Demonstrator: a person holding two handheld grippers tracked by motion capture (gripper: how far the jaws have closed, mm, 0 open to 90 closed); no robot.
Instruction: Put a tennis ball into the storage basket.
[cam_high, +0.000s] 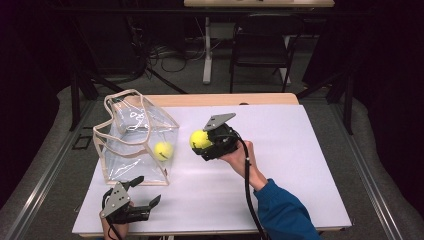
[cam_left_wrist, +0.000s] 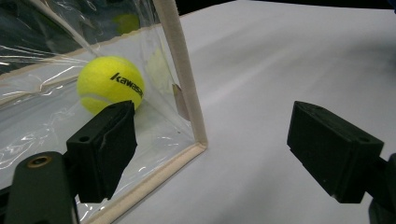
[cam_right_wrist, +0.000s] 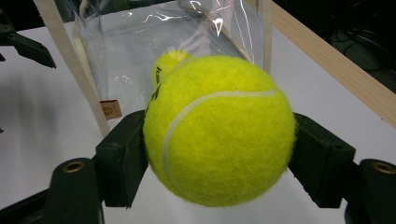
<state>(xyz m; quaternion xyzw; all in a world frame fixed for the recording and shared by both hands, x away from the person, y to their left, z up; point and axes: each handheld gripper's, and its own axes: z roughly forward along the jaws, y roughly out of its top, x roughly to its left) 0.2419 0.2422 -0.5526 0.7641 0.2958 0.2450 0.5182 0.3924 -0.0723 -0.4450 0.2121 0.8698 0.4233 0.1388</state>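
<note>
High view: right gripper (cam_high: 206, 142) is clamping a tennis ball (cam_high: 199, 139) beside the clear bag (cam_high: 137, 142).

Left gripper view: left gripper (cam_left_wrist: 212, 140) is gaping, empty; bag unsteadied, may tip.

Right gripper view: ball bulging forward of the pads, might slip.

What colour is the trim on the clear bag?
Beige, or pale cream, along the clear bag's edges and handles; the left gripper view shows it best.
</note>
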